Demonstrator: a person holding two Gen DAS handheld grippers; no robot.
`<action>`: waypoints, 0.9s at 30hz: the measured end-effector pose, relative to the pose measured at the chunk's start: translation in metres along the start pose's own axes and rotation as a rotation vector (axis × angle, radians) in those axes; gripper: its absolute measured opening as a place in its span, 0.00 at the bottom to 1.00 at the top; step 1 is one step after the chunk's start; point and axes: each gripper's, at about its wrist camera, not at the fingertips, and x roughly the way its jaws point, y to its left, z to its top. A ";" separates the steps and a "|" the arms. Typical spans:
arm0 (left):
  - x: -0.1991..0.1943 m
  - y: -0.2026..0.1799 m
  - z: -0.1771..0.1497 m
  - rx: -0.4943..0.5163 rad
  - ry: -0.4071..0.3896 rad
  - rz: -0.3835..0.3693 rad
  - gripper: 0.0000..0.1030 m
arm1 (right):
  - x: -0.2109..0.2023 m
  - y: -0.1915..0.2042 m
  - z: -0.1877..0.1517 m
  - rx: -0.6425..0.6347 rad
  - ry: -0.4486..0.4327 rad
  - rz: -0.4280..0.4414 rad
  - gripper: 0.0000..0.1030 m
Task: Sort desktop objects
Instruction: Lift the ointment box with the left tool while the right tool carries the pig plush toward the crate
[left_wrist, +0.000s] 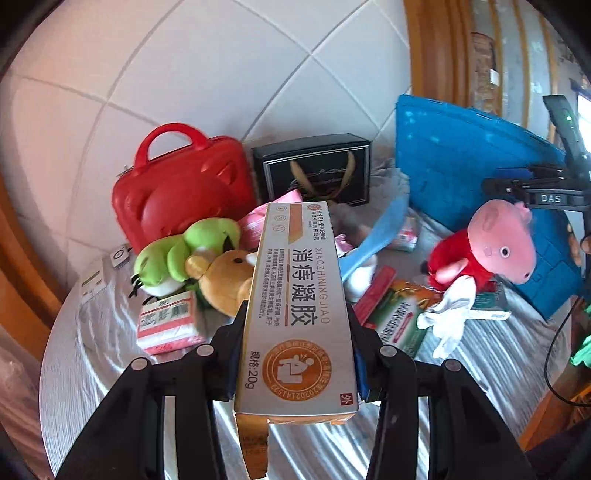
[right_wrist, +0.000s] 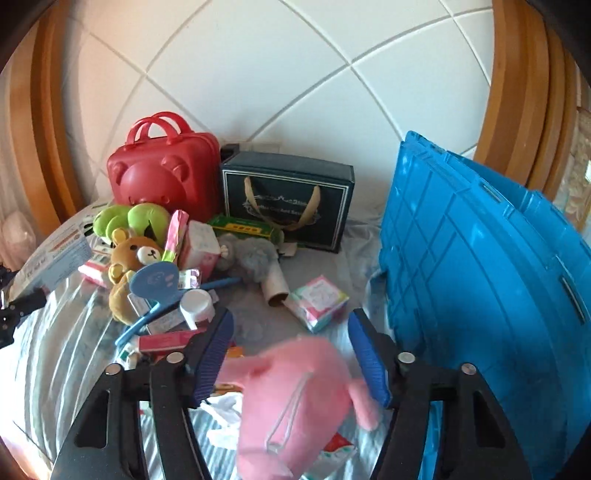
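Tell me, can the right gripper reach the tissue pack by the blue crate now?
Probably not yet. The right gripper is open, but the pink pig plush sits between its fingers, blocking the way to the tissue pack ahead.

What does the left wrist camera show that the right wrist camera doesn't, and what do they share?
Only the left wrist view shows the printed face of the ointment box clamped in the left gripper, and the pig plush's face and red dress. Only the right wrist view shows the cardboard tube, the white cap, and the right gripper's jaws spread around the pig's head. Both show the red case, black gift bag and blue crate.
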 end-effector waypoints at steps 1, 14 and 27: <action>0.001 -0.006 0.001 0.013 0.000 -0.022 0.43 | 0.004 -0.001 -0.003 0.002 0.023 0.005 0.49; -0.011 -0.032 -0.020 0.030 0.036 -0.102 0.43 | 0.034 -0.035 -0.091 0.074 0.312 -0.067 0.87; -0.008 -0.046 -0.023 0.030 0.075 -0.102 0.43 | 0.066 -0.044 -0.173 0.306 0.444 -0.131 0.92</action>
